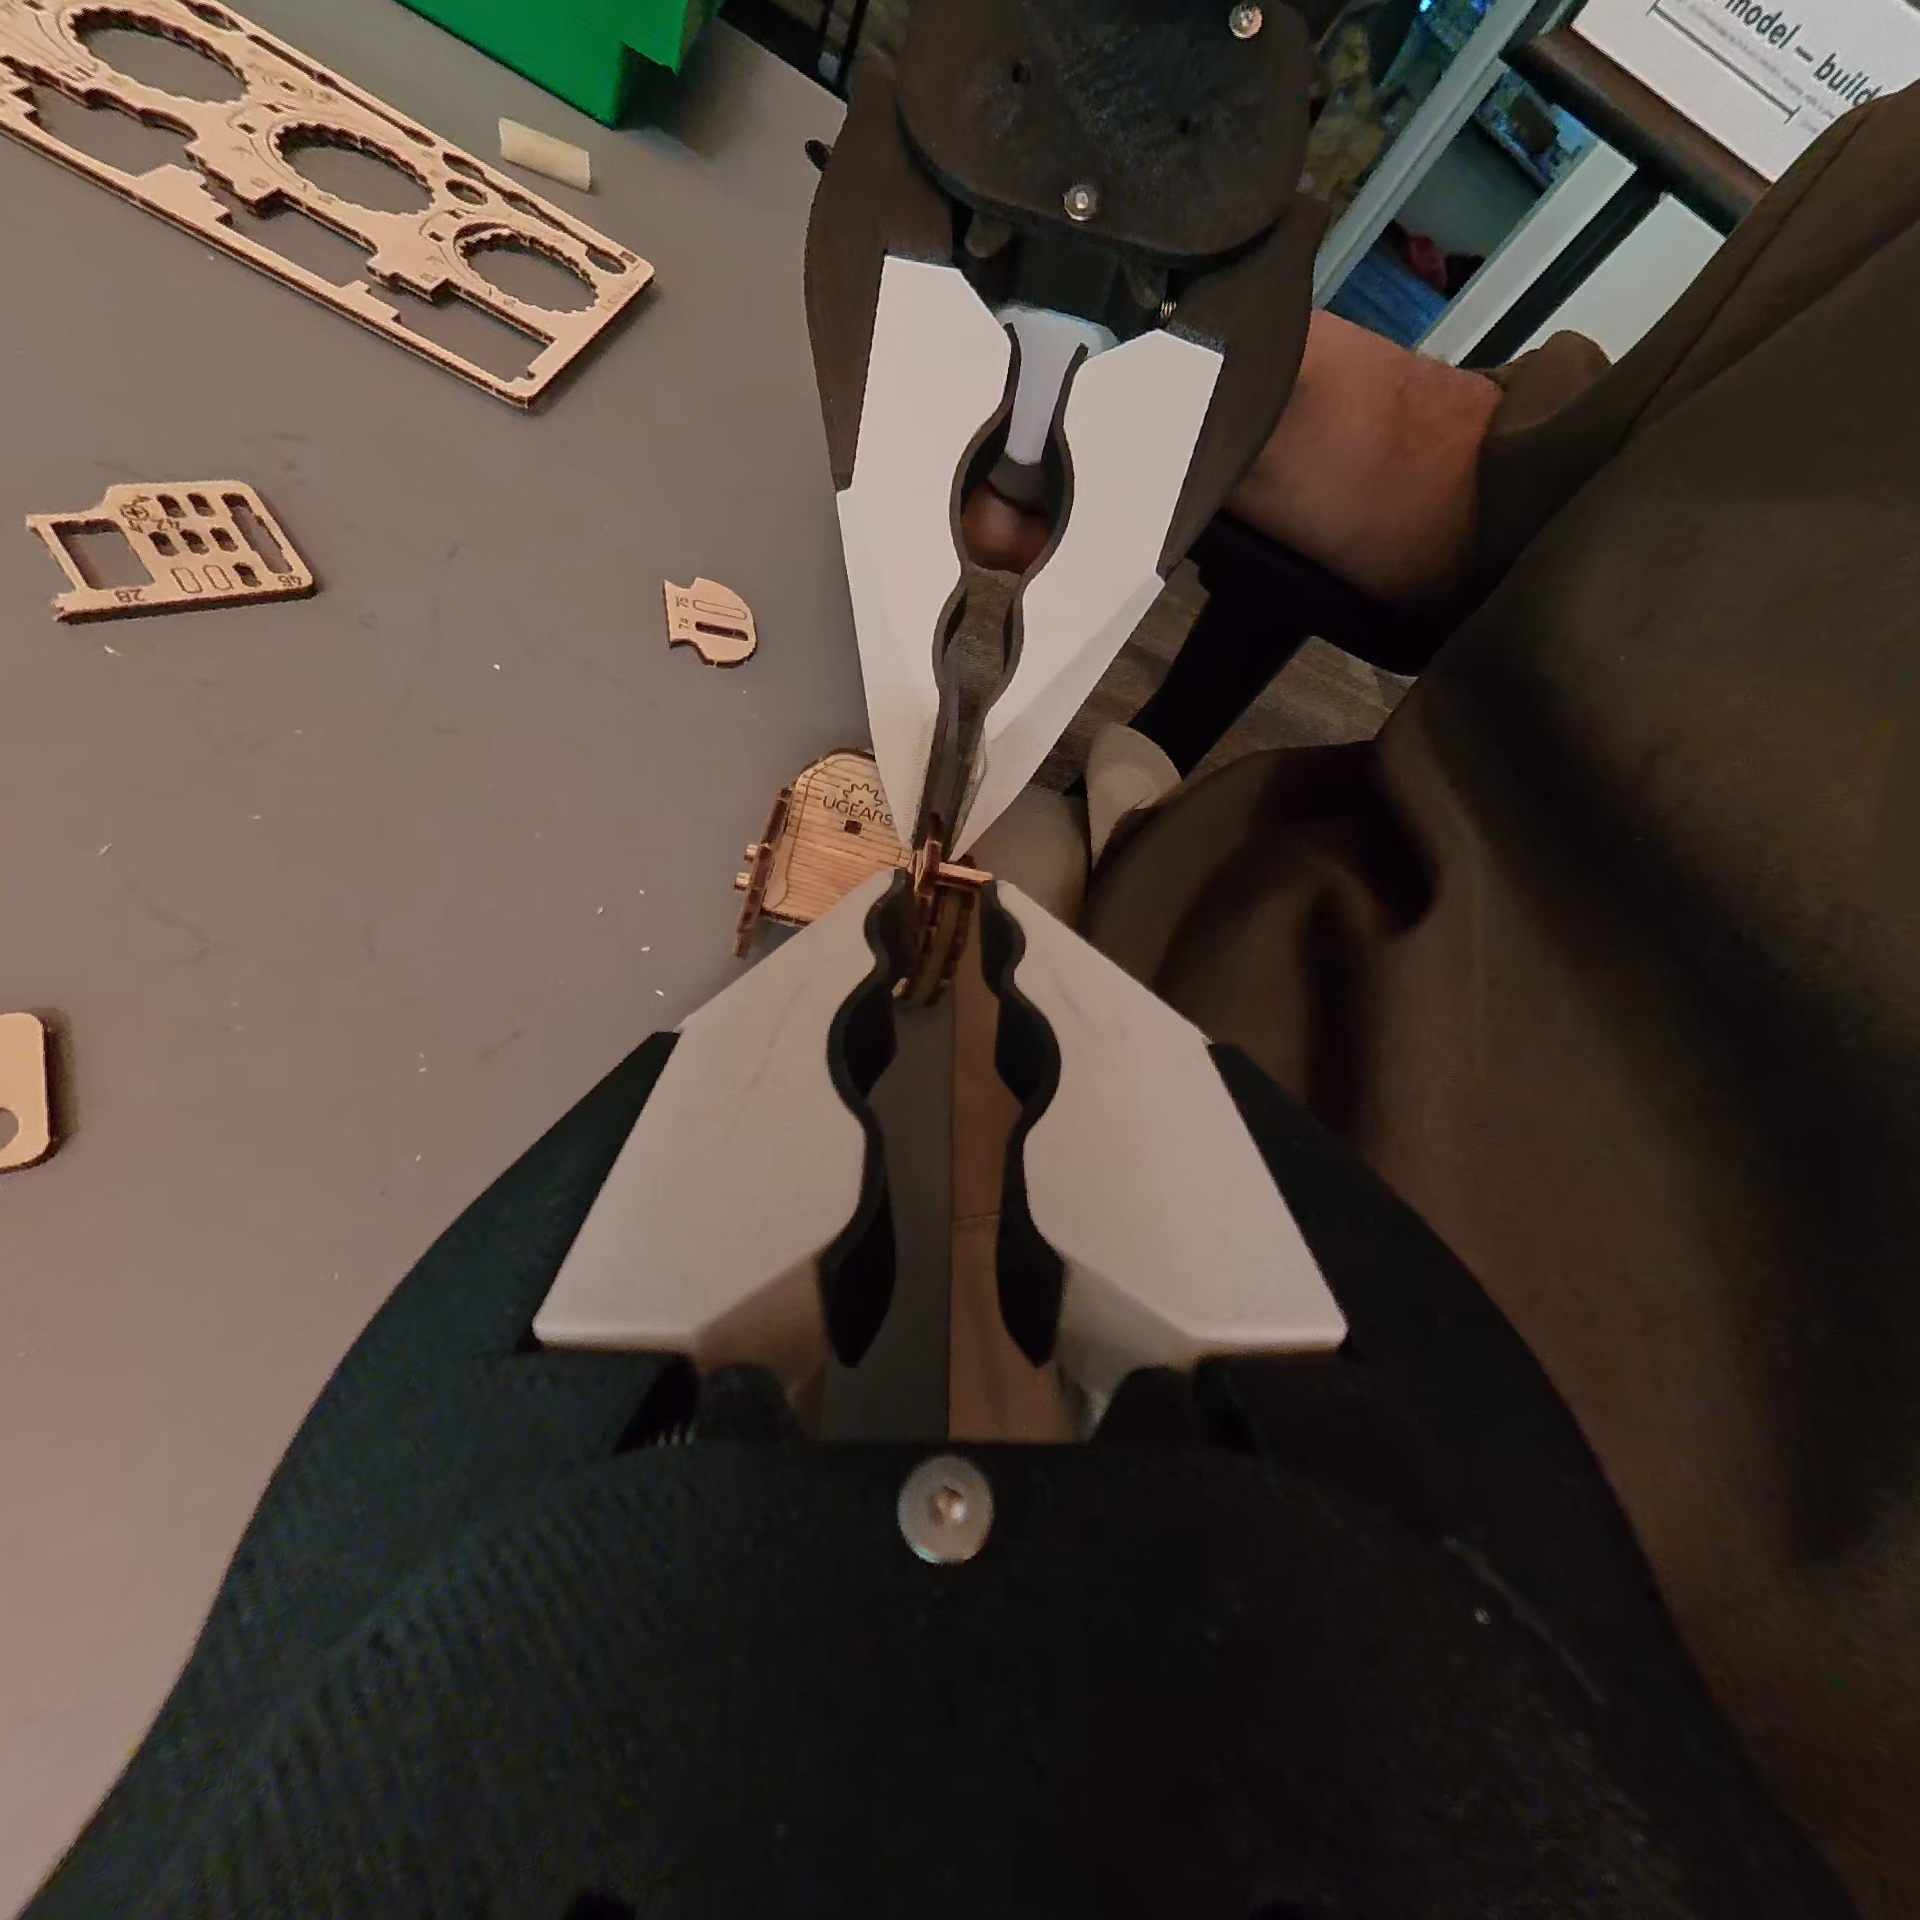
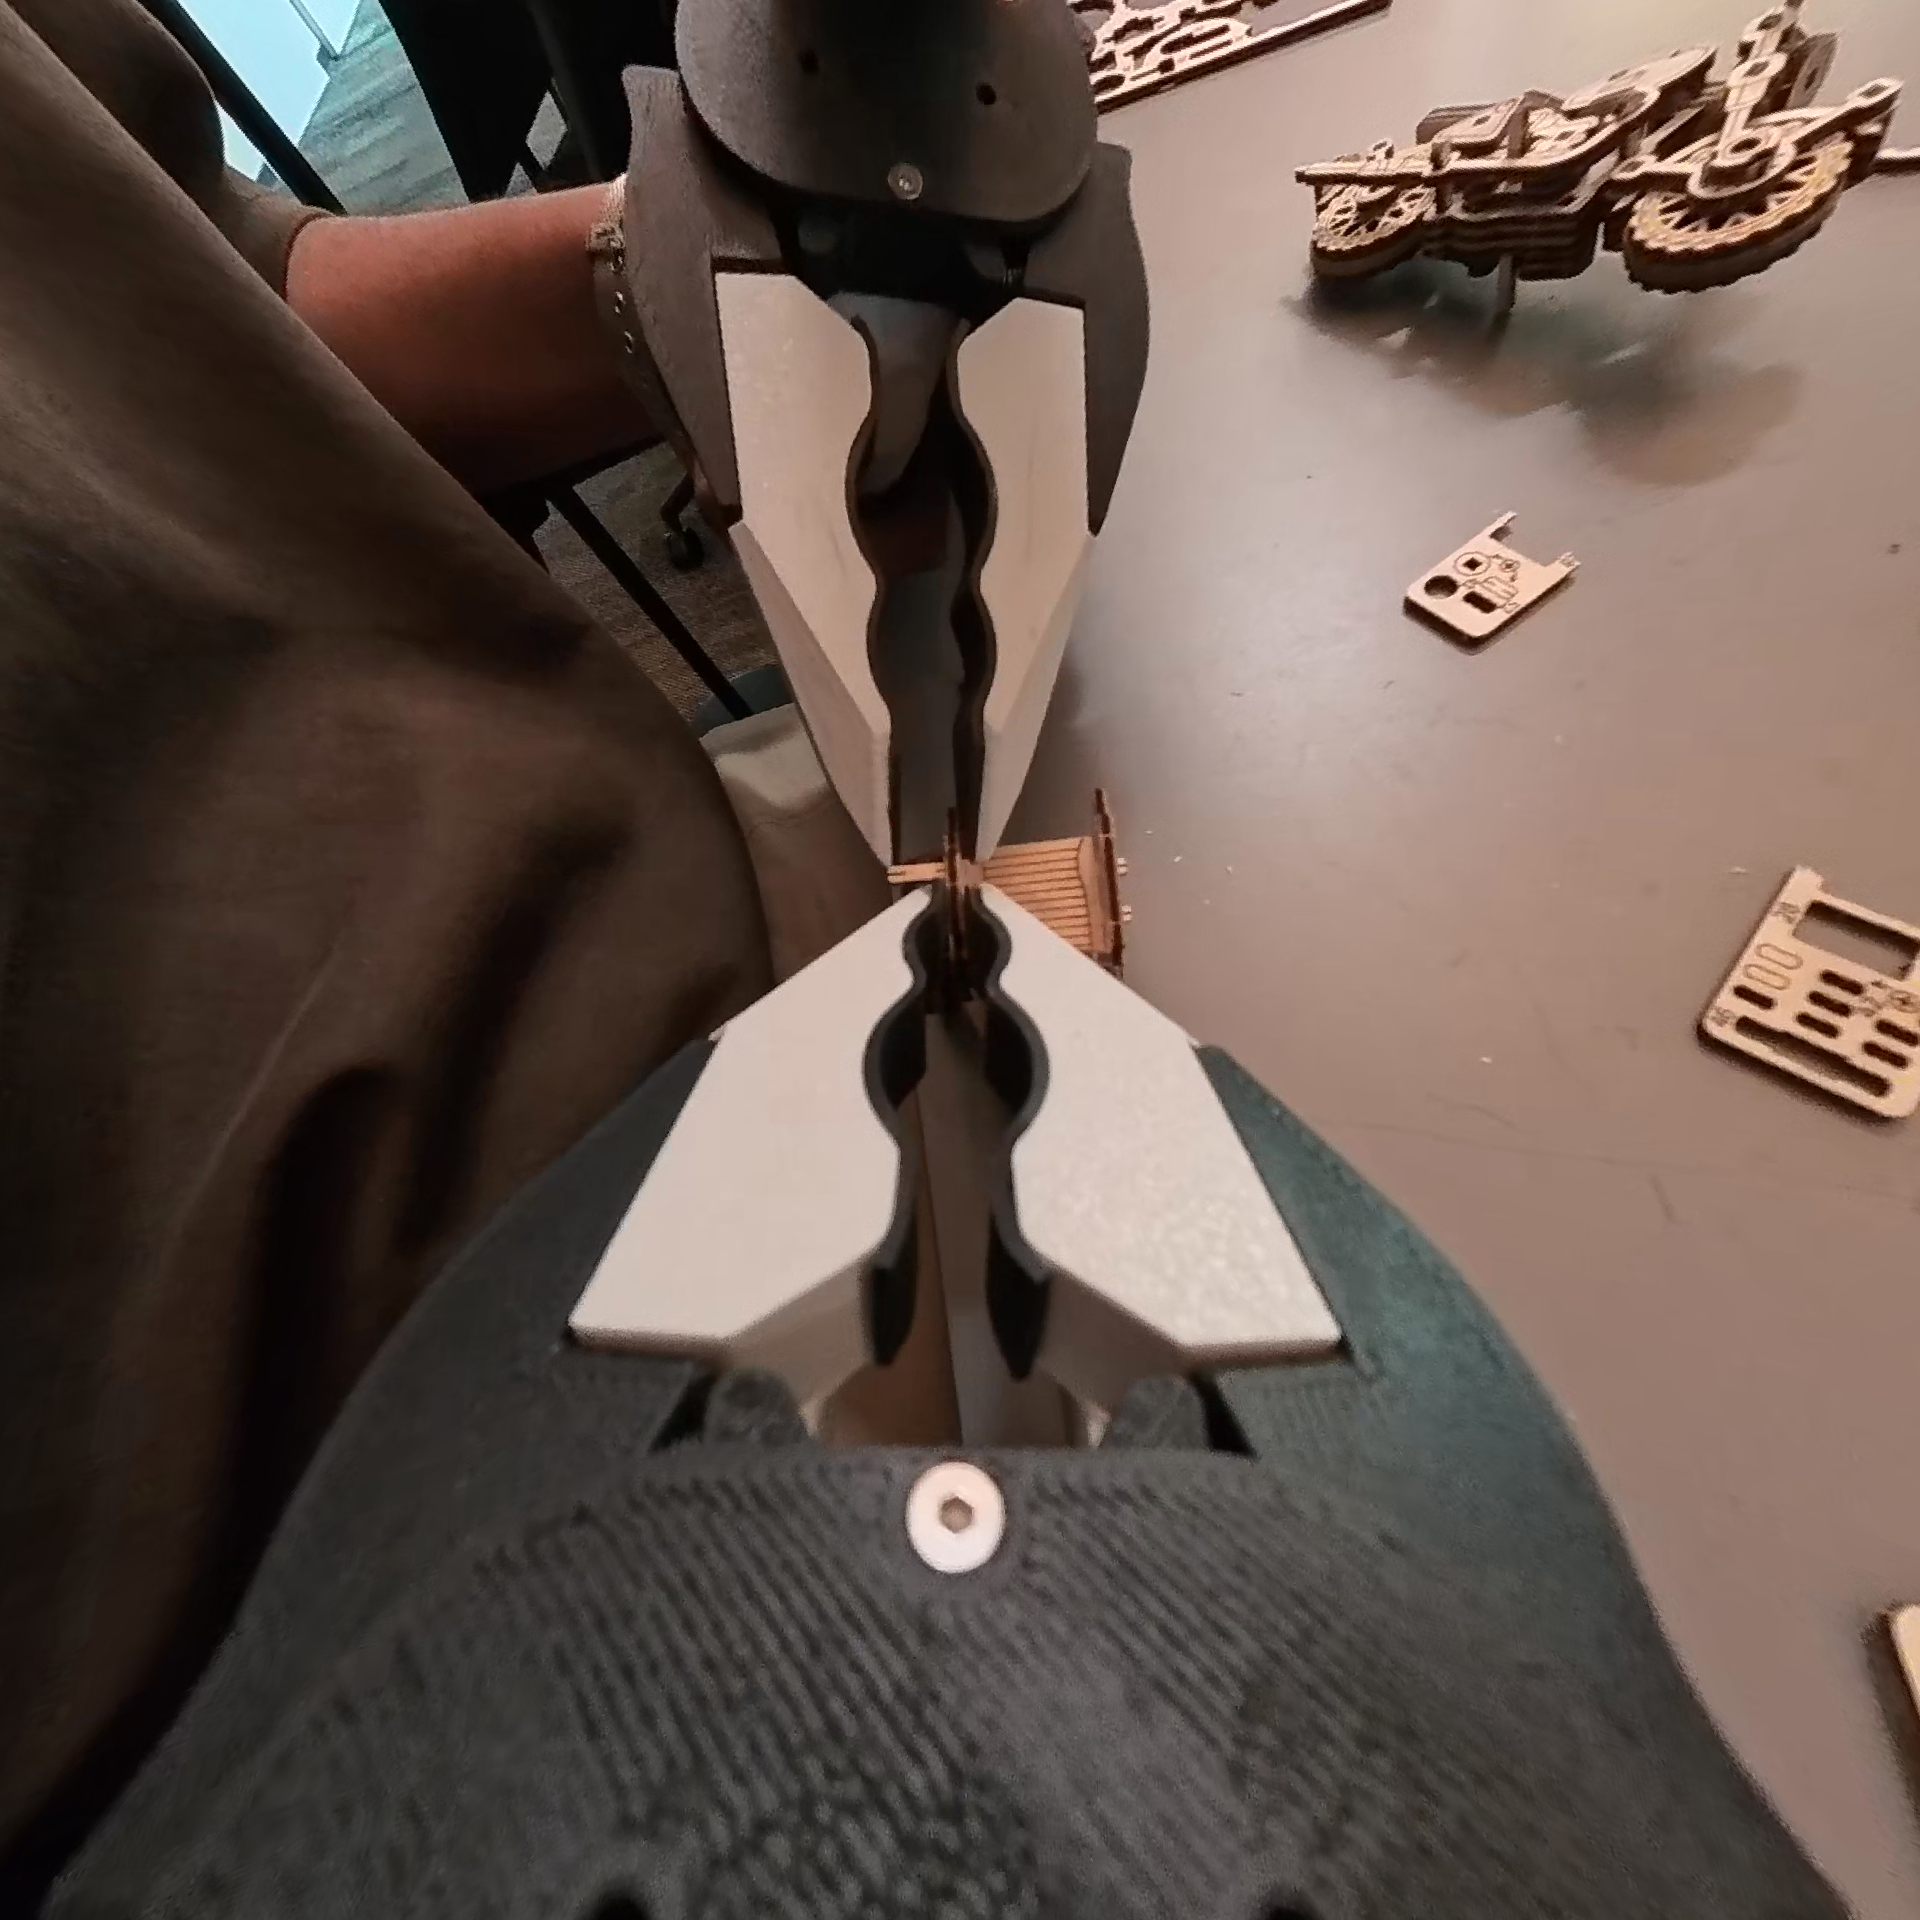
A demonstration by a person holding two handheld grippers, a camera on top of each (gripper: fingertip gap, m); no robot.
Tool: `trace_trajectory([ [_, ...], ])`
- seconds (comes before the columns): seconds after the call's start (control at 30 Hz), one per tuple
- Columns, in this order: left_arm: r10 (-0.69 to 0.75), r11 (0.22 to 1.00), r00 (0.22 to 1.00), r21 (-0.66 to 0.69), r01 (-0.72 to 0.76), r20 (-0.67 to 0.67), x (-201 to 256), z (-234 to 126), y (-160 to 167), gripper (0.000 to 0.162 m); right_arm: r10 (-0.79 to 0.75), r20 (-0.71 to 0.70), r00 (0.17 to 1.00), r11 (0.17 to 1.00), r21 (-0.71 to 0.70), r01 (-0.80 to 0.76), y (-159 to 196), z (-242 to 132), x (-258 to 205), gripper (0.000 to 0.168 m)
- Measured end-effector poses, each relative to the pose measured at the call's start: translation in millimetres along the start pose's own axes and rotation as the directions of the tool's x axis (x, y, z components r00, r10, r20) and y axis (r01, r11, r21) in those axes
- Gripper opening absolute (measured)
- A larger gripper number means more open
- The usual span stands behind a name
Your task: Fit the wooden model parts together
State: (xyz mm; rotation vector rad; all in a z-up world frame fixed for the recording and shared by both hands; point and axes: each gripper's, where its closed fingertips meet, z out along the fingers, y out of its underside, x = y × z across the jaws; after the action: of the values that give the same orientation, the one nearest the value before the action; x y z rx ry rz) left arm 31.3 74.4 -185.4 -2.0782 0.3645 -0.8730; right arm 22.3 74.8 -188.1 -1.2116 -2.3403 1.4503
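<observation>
Grey counter (image 1: 312,831) fills the frame's left; at centre, left tongs (image 1: 928,914) and right tongs (image 2: 951,935) pinch one small, thin wooden disc assembly (image 1: 932,904). Probably light, stiff, snappable: grip flat faces.

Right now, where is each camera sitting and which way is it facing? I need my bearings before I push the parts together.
Left wrist view: rides the left gripper, looks along its fingers at the wooden parts and the opposing right gripper; a forearm and brown sleeve show.
Right wrist view: rides the right gripper, faces the left gripper; a brown sleeve shows at left.
Shared: the two grippers tip to tip on the parts, the small wooden subassembly and the grey table.
</observation>
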Motion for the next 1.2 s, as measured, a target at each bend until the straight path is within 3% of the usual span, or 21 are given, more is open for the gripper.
trace_trajectory([
  [0.17,-0.008,1.0,1.0,-0.002,0.008,0.022,-3.7,0.3,0.1,0.001,0.001,0.001,1.0,1.0,0.001,-0.001,-0.1,0.0,-0.3,0.001],
  [0.43,-0.01,1.0,1.0,-0.013,0.009,-0.02,2.2,1.2,2.1,0.016,0.002,0.004,1.0,1.0,0.007,-0.002,-0.6,0.9,-0.3,0.001],
  [0.87,-0.015,1.0,1.0,-0.015,0.015,-0.011,0.7,1.4,2.1,0.013,-0.002,0.005,1.0,1.0,0.01,0.002,-0.7,0.8,-0.2,0.001],
  [1.07,-0.015,1.0,1.0,-0.015,0.015,-0.011,0.6,1.4,2.2,0.013,-0.01,0.044,0.999,1.0,0.016,0.009,-1.9,0.6,-6.6,0.016],
  [1.2,-0.012,1.0,1.0,-0.019,0.012,-0.012,1.0,1.8,2.7,0.012,-0.016,0.038,0.999,1.0,0.011,0.016,-1.4,2.1,-6.4,0.014],
])
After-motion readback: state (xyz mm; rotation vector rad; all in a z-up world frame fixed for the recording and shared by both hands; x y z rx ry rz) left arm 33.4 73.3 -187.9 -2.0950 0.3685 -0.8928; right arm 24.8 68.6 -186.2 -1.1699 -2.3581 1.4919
